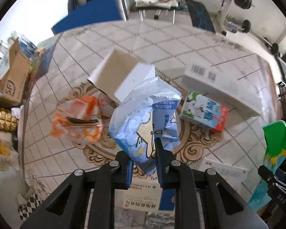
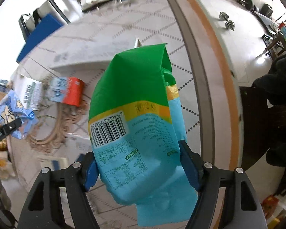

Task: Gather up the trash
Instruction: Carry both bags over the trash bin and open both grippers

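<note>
A crumpled pale blue plastic wrapper [image 1: 145, 118], printed with cartoon line drawings and stars, hangs in the air above a tiled floor [image 1: 162, 36], pinched between the left tongs [image 1: 144, 158]. The black fingers with blue pads are closed narrowly on the wrapper's lower end. In the right wrist view, a large green, yellow and light blue packaging bag [image 2: 137, 114] with a barcode label is held up off the floor, squeezed between the right tongs [image 2: 139, 164], whose blue pads press on both sides of its lower half. That same green bag shows at the right edge of the left wrist view, and the blue wrapper shows at the left edge of the right wrist view, so the two held pieces are apart from each other.

On the floor below lie more items. An orange and white plastic wrapper [image 1: 78, 118] sits to the left of the blue one. An open white cardboard box [image 1: 120, 74] lies tilted on its side behind it. A milk carton [image 1: 204, 112] with blue, green and red printing lies on its side to the right, just beside a long white box [image 1: 219, 84] with a barcode. A white and blue medicine box [image 1: 148, 196] lies under the left tongs. A brown shipping carton [image 1: 11, 76] stands at the far left. Dumbbells [image 2: 226, 21] rest on the floor in the distance
</note>
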Motion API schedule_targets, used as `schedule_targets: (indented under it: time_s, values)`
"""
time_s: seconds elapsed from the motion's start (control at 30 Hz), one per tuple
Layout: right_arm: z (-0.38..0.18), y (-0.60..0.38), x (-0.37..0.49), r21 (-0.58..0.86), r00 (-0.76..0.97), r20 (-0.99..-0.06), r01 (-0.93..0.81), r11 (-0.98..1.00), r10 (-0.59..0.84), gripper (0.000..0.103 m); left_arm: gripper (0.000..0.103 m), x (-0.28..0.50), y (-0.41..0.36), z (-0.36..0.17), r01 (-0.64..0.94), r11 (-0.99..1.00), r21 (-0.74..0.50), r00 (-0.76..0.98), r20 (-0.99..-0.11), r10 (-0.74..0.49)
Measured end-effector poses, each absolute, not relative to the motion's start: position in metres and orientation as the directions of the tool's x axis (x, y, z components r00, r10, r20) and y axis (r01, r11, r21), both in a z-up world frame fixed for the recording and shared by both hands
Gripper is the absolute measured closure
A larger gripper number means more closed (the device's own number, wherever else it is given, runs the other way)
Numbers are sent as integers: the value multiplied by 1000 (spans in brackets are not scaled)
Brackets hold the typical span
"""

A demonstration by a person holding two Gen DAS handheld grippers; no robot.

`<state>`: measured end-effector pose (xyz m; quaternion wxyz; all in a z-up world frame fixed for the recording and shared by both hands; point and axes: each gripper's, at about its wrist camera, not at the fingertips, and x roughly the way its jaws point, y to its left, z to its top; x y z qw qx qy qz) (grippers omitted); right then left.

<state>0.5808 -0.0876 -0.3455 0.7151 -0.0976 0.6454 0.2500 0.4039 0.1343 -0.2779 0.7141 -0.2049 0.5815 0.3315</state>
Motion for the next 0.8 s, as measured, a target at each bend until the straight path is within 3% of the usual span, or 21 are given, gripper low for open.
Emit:
schedule_targets:
  time_s: [0.17, 0.43, 0.6, 0.8]
  values:
    - [-295, -103, 536, 249, 80, -939, -511, 823, 334, 29, 86, 380, 118, -255, -700, 712, 58, 205, -938, 278]
    - [-264, -128, 361, 294, 56, -913, -596, 748, 403, 29, 86, 226, 75, -218, -705, 710, -4, 287, -916, 279]
    - [-315, -152, 241, 319, -57, -932, -600, 733, 359, 29, 86, 118, 44, -251, -731, 682, -25, 225, -952, 206]
    - [-431, -163, 114, 338, -308, -936, -646, 684, 171, 29, 86, 9, 25, -359, -824, 565, -39, 74, -996, 39]
